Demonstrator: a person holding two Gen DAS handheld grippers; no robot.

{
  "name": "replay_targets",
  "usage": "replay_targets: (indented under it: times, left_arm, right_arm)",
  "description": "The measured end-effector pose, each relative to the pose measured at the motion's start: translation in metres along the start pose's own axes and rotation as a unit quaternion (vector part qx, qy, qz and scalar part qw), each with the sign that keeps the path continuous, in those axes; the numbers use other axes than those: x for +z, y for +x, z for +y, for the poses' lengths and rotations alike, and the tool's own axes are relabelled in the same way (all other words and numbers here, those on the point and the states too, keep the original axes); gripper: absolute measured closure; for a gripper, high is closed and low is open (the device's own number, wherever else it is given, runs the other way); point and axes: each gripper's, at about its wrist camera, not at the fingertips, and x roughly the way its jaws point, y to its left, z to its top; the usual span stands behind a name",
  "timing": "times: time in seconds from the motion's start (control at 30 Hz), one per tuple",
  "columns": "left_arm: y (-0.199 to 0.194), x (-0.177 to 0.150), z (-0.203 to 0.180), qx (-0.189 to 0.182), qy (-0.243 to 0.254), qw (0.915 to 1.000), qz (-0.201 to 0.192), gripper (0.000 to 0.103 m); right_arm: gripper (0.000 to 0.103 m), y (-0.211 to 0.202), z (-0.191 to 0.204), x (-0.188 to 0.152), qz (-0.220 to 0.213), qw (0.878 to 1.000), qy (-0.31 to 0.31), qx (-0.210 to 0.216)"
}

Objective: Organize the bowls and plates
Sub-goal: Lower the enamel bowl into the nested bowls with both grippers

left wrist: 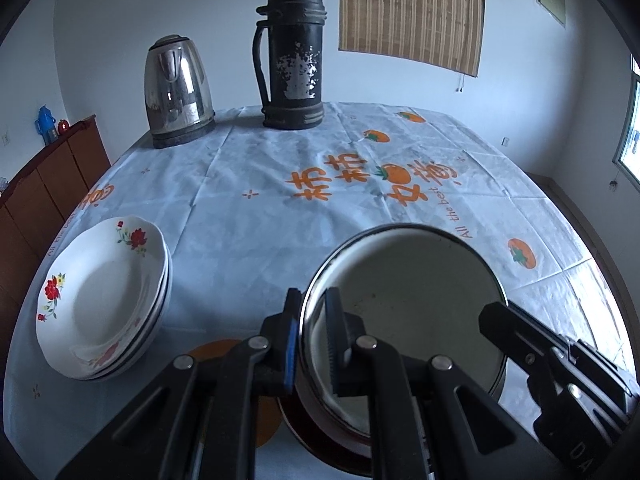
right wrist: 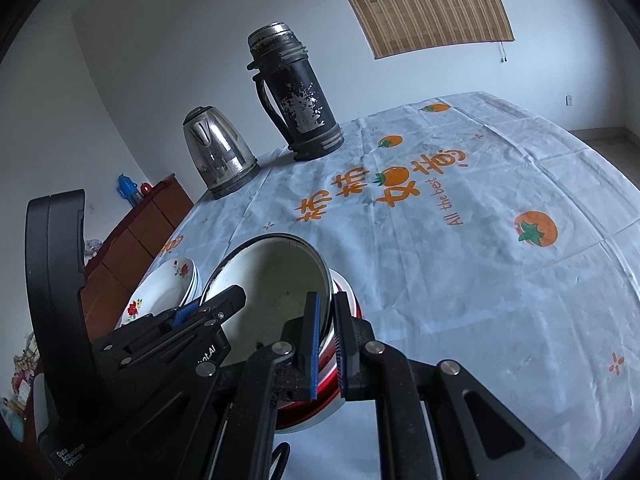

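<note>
Persimmon-print cloth covers the counter [left wrist: 248,168], and from the left wrist the left tongs [left wrist: 310,336] are clamped on the near rim of the enamel bowl [left wrist: 416,292] beside stacked floral plates [left wrist: 100,300], while from the right wrist the right tongs [right wrist: 328,344] pinch that bowl's opposite rim.

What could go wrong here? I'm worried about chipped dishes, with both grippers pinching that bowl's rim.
The bowl is held only by thin rim grips from the left gripper and right gripper; uneven pulling could tilt or drop it onto the red-rimmed bowl beneath. Swinging left could clip the stacked plates.
</note>
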Motion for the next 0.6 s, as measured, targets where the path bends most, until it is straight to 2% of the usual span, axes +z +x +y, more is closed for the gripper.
replay_targets:
  times: [0.6]
  left_arm:
    - [-0.0038,-0.0030,-0.0008,-0.004,0.007,1.0000,-0.002,0.093]
  right_arm:
    - [0.092,-0.0042,0.0021,-0.0039,0.007,1.000,0.004,0.000]
